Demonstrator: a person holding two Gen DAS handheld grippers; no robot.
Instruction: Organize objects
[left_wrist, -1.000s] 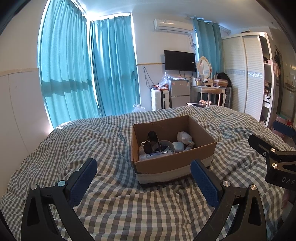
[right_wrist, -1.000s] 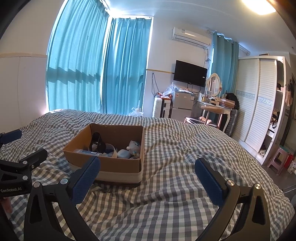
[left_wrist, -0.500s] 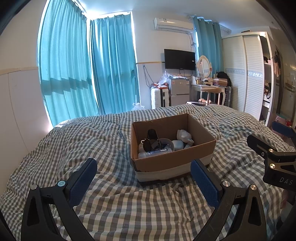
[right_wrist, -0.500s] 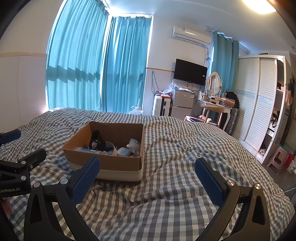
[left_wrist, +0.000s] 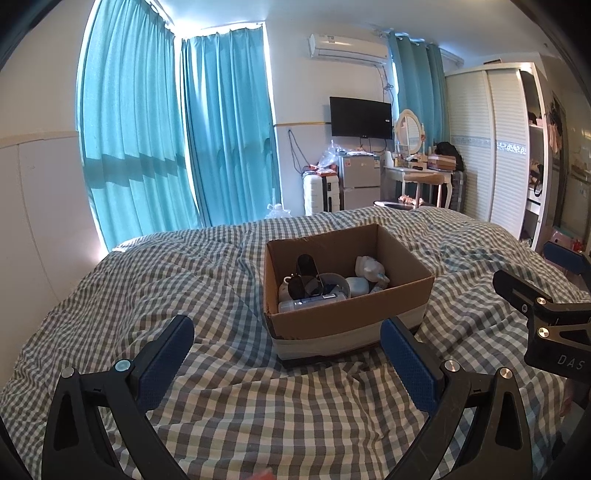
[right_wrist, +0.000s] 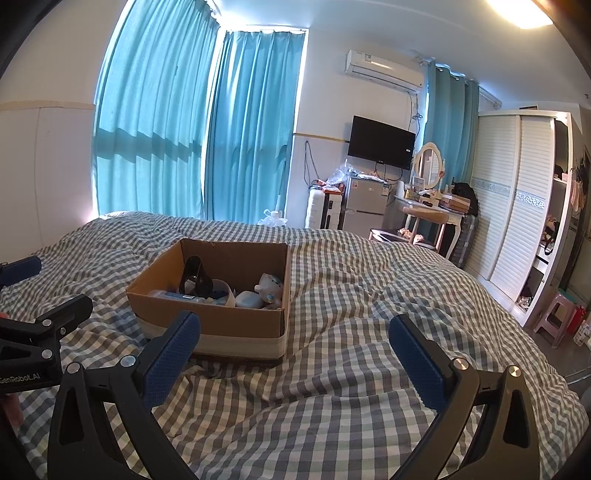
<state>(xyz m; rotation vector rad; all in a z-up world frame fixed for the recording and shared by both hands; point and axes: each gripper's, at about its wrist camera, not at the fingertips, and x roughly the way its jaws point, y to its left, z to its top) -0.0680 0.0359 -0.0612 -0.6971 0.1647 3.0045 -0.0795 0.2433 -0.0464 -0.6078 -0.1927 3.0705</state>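
Note:
An open cardboard box (left_wrist: 354, 317) stands on the checked bed; it also shows in the right wrist view (right_wrist: 236, 325). Inside lie black sunglasses (left_wrist: 308, 282), a clear bottle (left_wrist: 306, 303), a round grey tub (left_wrist: 334, 282), a pale blue case (left_wrist: 357, 286) and a small white soft toy (right_wrist: 271, 286). My left gripper (left_wrist: 286, 354) is open and empty, held just short of the box's near wall. My right gripper (right_wrist: 293, 352) is open and empty, to the right of the box's near corner. Each gripper shows at the edge of the other's view.
The grey-and-white checked duvet (right_wrist: 369, 302) covers the whole bed. Teal curtains (left_wrist: 166, 147) hang behind it. A small fridge (left_wrist: 360, 184), a suitcase (left_wrist: 319, 192), a dressing table with mirror (left_wrist: 417, 173) and a white wardrobe (right_wrist: 517, 206) line the far and right walls.
Both grippers have drawn back and risen slightly, so the box sits a little lower and farther in the views. Both stay open and empty. The box has not moved.

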